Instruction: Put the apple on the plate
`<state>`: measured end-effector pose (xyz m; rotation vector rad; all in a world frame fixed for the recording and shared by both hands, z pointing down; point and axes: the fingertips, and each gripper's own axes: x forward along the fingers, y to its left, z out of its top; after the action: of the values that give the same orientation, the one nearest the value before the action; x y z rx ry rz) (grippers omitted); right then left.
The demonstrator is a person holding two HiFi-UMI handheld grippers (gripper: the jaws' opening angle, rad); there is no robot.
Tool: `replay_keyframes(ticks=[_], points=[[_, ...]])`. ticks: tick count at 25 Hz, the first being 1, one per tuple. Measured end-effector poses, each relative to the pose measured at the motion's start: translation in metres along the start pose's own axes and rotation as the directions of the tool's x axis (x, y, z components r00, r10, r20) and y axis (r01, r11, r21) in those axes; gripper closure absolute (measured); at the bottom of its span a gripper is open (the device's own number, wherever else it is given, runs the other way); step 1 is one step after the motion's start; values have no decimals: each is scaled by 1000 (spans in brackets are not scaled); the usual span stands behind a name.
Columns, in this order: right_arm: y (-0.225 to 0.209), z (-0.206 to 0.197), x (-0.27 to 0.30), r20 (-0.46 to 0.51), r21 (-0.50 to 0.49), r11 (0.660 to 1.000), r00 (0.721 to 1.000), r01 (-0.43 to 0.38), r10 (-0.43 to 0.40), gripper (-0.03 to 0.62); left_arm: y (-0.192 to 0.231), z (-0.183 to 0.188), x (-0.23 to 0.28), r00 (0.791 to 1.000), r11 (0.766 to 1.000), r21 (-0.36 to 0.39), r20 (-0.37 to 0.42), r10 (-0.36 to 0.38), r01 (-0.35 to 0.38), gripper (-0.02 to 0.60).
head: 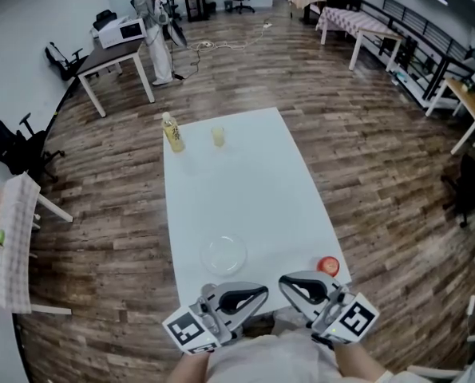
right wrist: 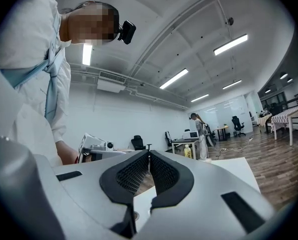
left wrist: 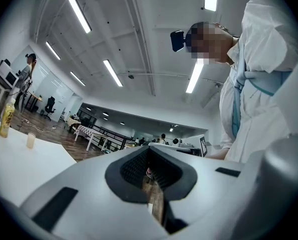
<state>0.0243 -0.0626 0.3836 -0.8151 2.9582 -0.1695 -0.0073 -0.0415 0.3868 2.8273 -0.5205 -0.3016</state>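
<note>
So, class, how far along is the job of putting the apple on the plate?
Done: nothing yet; the apple lies on the white table near its right edge, apart from the empty clear plate. In hand: nothing; the left gripper and right gripper are both shut and empty at the table's near end. Still to do: grasp the apple, carry it over, set it on the plate.

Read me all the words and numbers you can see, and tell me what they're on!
No text here can be read.
Label on the yellow bottle: too small and blurred to read.
Marker cubes: only black-and-white square patterns, no words or numbers.
</note>
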Motion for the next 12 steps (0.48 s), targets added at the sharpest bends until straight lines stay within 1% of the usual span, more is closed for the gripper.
replay_keyframes(ticks=[7, 12], points=[[-9, -8, -9, -5, -38, 998, 999, -42, 42, 560, 5, -10, 7, 999, 1000, -7, -37, 1, -2, 580], [-17, -11, -20, 2, -27, 999, 999, -33, 33, 560, 0, -16, 15, 998, 1000, -16, -65, -17, 16, 580]])
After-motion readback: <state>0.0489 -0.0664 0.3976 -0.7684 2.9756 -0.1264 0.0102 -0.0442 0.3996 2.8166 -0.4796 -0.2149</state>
